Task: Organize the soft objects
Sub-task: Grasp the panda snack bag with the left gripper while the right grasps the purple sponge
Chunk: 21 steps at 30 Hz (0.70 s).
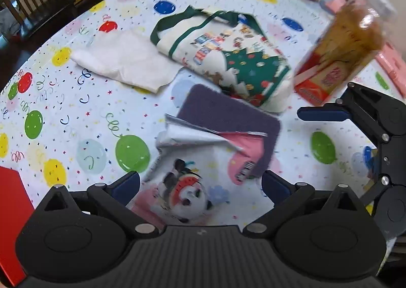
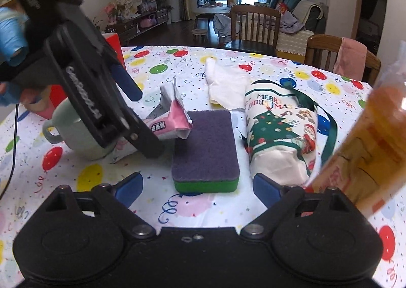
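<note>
A purple-topped green sponge (image 2: 206, 150) lies on the balloon-print tablecloth (image 2: 96, 176) just ahead of my open right gripper (image 2: 200, 186); it also shows in the left wrist view (image 1: 228, 115). A torn pink panda packet (image 1: 192, 186) lies under my open left gripper (image 1: 200, 184), and its torn end (image 2: 175, 120) rests against the sponge. A Christmas cloth bag (image 2: 281, 130) lies right of the sponge, also in the left wrist view (image 1: 228, 59). A white cloth (image 1: 124, 59) lies beyond, also in the right wrist view (image 2: 225, 84). The right gripper (image 1: 360, 120) appears at the right edge of the left wrist view.
A blurred amber bottle with a red label (image 2: 368, 140) stands close at the right, also in the left wrist view (image 1: 342, 46). A grey-green mug (image 2: 76, 133) sits at the left, behind the left gripper's body. Wooden chairs (image 2: 253, 26) stand past the table's far edge.
</note>
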Each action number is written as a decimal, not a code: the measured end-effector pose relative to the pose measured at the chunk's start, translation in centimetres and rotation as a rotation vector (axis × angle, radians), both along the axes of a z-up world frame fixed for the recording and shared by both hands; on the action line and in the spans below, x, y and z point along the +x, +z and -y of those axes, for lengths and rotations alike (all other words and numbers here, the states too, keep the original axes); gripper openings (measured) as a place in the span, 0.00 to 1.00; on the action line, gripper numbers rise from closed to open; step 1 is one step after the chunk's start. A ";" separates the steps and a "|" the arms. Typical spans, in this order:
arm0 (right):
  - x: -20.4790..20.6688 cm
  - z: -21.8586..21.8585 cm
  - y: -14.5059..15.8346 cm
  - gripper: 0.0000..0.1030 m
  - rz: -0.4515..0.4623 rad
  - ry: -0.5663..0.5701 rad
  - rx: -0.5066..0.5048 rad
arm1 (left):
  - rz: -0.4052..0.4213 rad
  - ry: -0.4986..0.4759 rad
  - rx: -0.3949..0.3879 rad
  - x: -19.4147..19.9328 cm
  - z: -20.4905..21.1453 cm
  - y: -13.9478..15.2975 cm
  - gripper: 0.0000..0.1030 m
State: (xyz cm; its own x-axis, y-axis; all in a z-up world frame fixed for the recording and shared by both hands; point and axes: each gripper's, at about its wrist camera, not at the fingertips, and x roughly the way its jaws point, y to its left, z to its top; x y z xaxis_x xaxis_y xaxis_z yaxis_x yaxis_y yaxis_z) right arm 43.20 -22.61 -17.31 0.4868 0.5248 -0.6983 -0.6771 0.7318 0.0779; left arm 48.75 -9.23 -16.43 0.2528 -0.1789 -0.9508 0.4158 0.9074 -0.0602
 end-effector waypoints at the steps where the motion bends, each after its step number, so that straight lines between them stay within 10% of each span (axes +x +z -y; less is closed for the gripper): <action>1: 0.3 -0.2 -0.2 0.90 -0.003 0.003 -0.003 | -0.002 -0.001 0.010 0.4 0.0 -0.2 1.00; 21: 2.1 -2.4 -2.6 0.72 -0.005 -0.091 -0.033 | -0.072 -0.057 -0.040 3.3 -0.4 -2.8 0.89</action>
State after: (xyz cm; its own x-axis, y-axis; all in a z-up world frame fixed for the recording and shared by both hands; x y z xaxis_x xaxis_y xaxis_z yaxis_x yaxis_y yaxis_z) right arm 45.33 -20.24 -19.89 0.5280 0.4554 -0.7168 -0.6071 0.7926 0.0563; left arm 52.04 -8.80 -19.25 0.1719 -0.2289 -0.9581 0.4601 0.8787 -0.1274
